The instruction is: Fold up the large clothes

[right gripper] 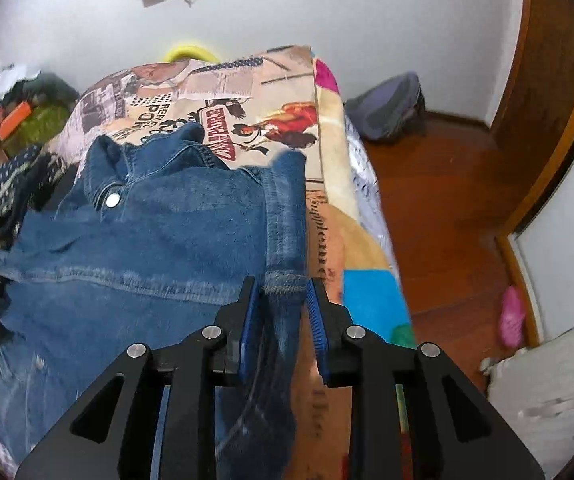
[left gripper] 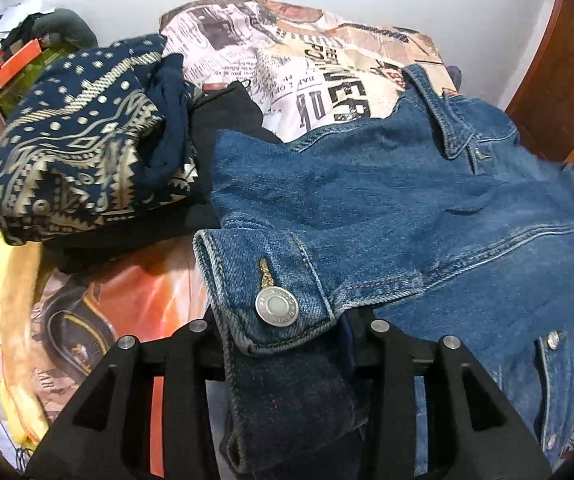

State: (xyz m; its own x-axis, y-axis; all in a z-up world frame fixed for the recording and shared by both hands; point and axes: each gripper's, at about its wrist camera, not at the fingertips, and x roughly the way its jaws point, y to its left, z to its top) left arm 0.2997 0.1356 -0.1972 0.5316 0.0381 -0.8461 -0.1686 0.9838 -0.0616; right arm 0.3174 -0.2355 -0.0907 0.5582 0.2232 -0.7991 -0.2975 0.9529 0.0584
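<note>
Lying between both grippers' parted fingers [right gripper: 314, 308]: denim jacket [right gripper: 127, 248].

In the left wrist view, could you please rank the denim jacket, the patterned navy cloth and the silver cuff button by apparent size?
1. Denim jacket, largest, though its cuff lies close to the camera.
2. Patterned navy cloth, clearly smaller in the picture.
3. Silver cuff button, smallest by far.

The bedspread [right gripper: 223, 92] on the bed carries upside-down newspaper-style print, of which only scraps read: "Supplement" in script along its right edge, "POP" in block letters at the far left; the jacket button's [left gripper: 276, 307] lettering is too small.
</note>
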